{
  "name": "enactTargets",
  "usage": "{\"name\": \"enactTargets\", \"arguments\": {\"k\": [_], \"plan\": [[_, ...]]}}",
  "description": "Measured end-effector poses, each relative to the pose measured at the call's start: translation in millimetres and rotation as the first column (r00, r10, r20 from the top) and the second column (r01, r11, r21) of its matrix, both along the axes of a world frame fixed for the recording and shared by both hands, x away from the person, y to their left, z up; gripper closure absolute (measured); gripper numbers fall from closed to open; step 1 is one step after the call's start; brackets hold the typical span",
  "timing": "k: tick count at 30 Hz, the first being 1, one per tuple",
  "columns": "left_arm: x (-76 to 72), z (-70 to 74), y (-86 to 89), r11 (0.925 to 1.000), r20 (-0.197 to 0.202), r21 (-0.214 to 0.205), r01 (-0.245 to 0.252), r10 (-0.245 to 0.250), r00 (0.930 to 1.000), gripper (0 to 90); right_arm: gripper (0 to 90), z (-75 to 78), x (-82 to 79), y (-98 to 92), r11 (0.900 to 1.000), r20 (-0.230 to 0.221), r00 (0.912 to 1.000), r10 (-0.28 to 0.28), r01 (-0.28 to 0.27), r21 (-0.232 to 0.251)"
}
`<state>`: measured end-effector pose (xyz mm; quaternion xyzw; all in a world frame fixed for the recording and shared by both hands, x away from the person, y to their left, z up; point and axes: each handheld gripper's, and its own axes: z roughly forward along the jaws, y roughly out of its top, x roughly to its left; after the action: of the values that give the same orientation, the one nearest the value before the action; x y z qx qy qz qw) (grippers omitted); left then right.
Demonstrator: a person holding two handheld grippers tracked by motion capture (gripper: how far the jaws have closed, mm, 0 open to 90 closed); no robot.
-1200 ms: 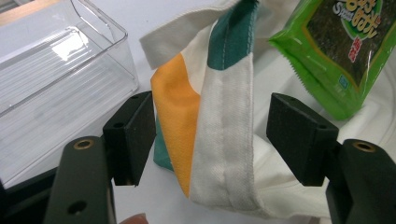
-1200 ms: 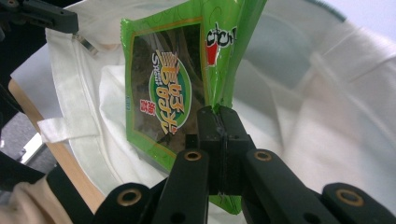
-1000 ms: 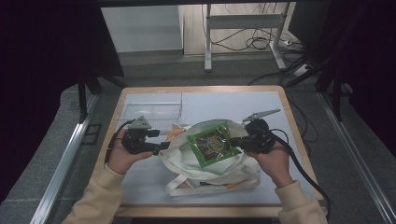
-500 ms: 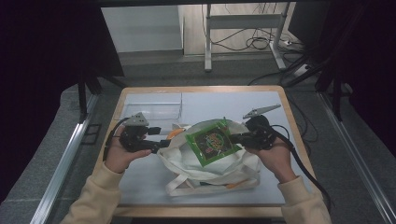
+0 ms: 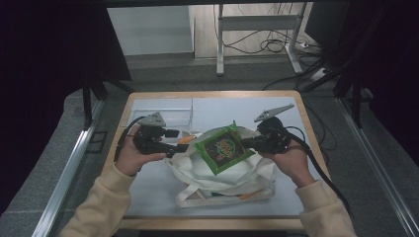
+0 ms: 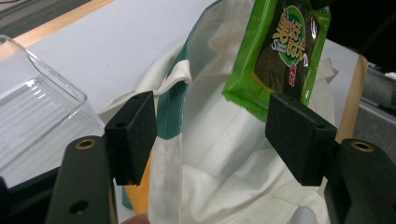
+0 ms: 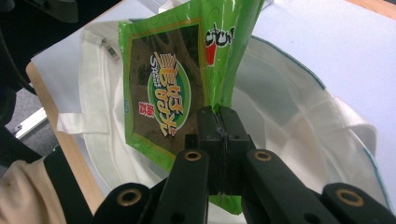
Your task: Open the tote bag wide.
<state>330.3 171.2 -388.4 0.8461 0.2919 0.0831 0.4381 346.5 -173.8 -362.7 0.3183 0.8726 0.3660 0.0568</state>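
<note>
A green snack packet (image 5: 225, 148) hangs over the open mouth of a white cloth tote bag (image 5: 222, 175) in the middle of the table. My right gripper (image 5: 248, 143) is shut on the packet's right edge; in the right gripper view the pads (image 7: 223, 126) pinch the foil of the packet (image 7: 163, 93) above the bag (image 7: 303, 98). My left gripper (image 5: 180, 144) is at the bag's left rim with its jaws wide apart. In the left gripper view the green-trimmed rim (image 6: 170, 102) runs beside the left pad (image 6: 133, 135), unpinched, with the packet (image 6: 280, 51) beyond.
A clear plastic box (image 5: 163, 111) stands at the table's back left, close behind my left gripper, and appears again (image 6: 37, 121) in the left gripper view. The bag's handles (image 5: 197, 200) trail toward the front edge. Something orange (image 5: 186, 139) shows at the bag's left rim.
My left gripper has risen a little at the bag's rim, still wide apart. The right gripper and the packet have hardly moved.
</note>
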Motion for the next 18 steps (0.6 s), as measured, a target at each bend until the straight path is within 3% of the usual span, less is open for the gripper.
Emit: {"name": "enactTargets", "arguments": {"k": [8, 18], "plan": [[11.2, 9.8, -21.8, 0.9963, -0.019, 0.028, 0.081, -0.081, 0.9966, 34.4, 89.0, 1.9, 3.1, 6.1, 0.9990, 0.014, 0.9989, 0.044, -0.044, -0.004], [20.7, 5.5, -45.5, 0.9856, -0.039, 0.074, 0.152, -0.150, 0.9880, 35.8, 88.9, 3.4, 6.4, 18.1, 0.9953, 0.048, 0.9941, 0.097, -0.096, -0.012]]}}
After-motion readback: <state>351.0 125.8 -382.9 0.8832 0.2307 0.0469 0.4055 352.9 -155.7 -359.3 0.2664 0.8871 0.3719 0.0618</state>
